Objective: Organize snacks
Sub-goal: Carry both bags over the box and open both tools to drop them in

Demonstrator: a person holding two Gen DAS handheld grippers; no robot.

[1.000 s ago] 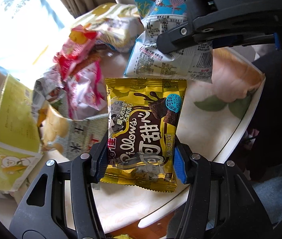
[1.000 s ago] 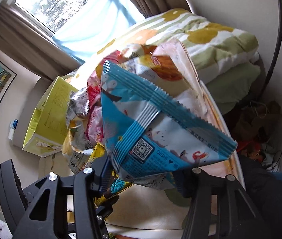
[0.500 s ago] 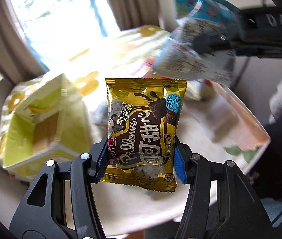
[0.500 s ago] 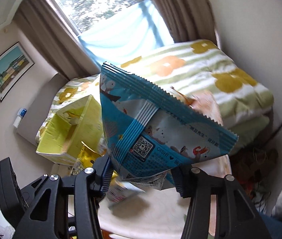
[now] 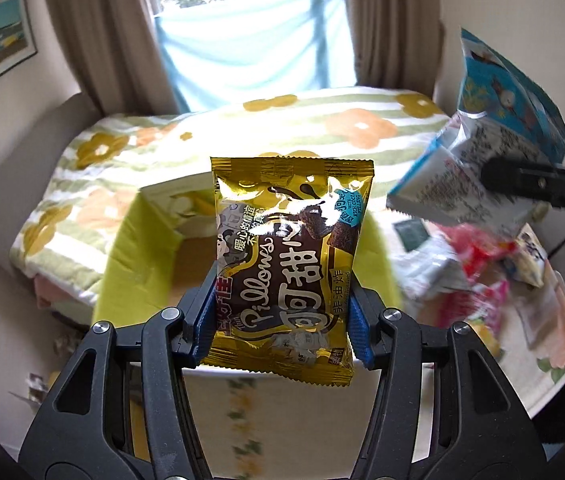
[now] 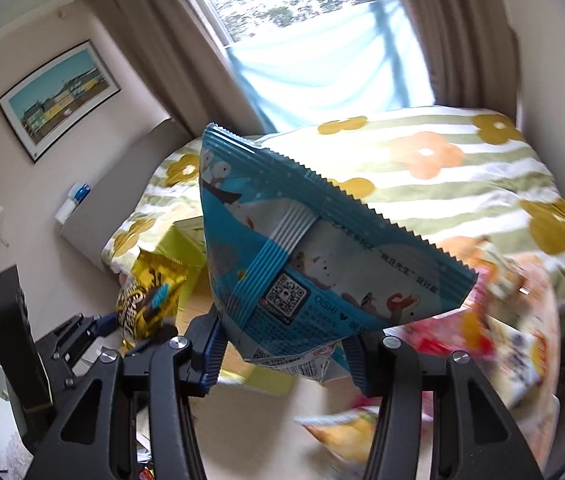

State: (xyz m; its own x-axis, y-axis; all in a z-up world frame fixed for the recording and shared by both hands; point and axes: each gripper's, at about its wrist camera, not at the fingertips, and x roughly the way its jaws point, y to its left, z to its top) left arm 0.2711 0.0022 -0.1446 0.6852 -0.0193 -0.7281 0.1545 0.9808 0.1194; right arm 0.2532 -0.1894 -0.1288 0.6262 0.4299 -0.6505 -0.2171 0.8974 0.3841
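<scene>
My left gripper [image 5: 282,330] is shut on a gold and brown chocolate snack packet [image 5: 288,256], held upright above the open yellow-green box [image 5: 142,248]. The packet also shows in the right wrist view [image 6: 150,300]. My right gripper [image 6: 282,360] is shut on a blue and white snack bag [image 6: 310,264], held in the air to the right of the left gripper. That bag shows at the right of the left wrist view [image 5: 494,148]. The box shows behind the bag in the right wrist view [image 6: 180,244].
A pile of several snack packets [image 5: 478,276] lies on the round floral table [image 5: 554,364] at the right. A bed with a flowered green-striped blanket [image 5: 162,140] stands behind the box, under the curtained window.
Both grippers have swung left and up, away from the snack pile on the table, each carrying its packet. The open box now lies under the left gripper.
</scene>
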